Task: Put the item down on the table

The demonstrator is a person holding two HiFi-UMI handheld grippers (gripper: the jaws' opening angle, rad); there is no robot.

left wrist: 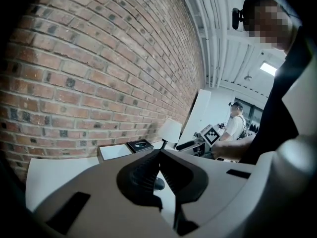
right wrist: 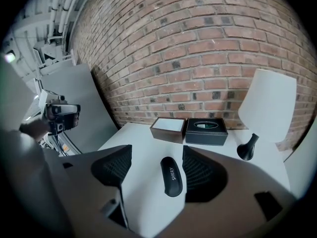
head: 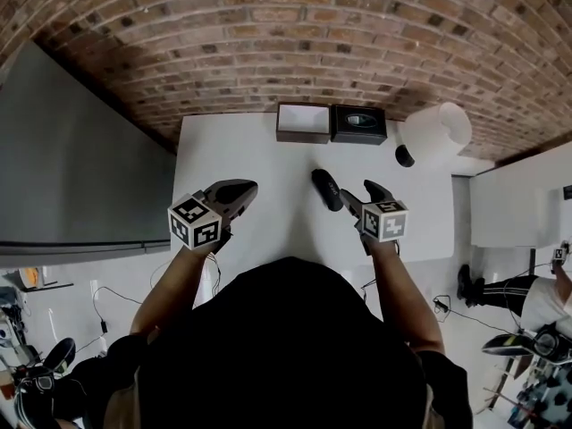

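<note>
Left tongs point(head: 234, 192) hover over the white bench point(head: 259, 150) on the person's left side. The right tongs point(head: 362, 195) hang over its right side, with a black glasses case point(head: 326, 189) lying flat on the bench just beside them. At the back edge stand an open white-lined box point(head: 304, 121), a black box point(head: 359, 123) and a white table lamp point(head: 435, 132).

In the left gripper view, the left tongs point(left wrist: 159, 153) are pressed together at the tips and pinch nothing; they look idle, parked clear of the work.

In the right gripper view, the right tongs point(right wrist: 157, 152) are spread wide. The glasses case point(right wrist: 171, 176) rests on the bench between the pads, nearer the right one. Whether it touches that pad I cannot tell. With its weight on the bench, the put-down looks done.
</note>
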